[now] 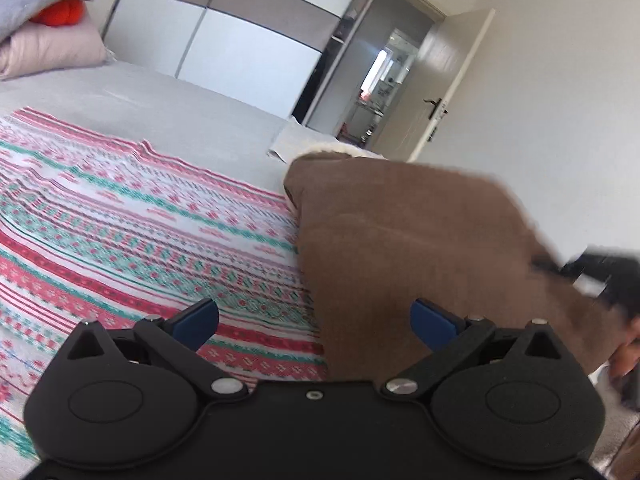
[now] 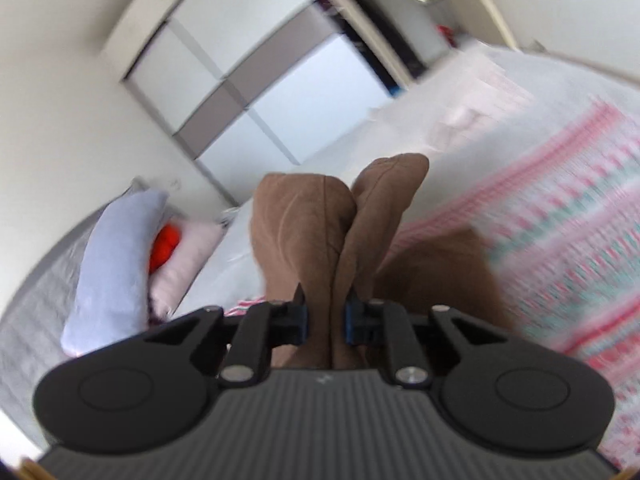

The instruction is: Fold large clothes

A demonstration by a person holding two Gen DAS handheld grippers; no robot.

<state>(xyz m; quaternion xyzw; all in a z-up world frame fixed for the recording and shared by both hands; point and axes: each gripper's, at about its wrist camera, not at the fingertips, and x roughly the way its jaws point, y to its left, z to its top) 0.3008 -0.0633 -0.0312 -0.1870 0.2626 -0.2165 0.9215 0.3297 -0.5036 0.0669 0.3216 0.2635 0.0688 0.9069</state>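
A brown garment with a cream fleece lining hangs over the right part of the bed. My left gripper is open and empty, with blue pads wide apart, just in front of the garment's lower left edge. My right gripper is shut on a bunched fold of the brown garment, which rises between its pads. The right gripper also shows blurred at the right edge of the left wrist view, gripping the garment's far side.
A patterned red, green and white blanket covers the grey bed. Pillows with an orange object lie at the head. A wardrobe and an open door stand behind.
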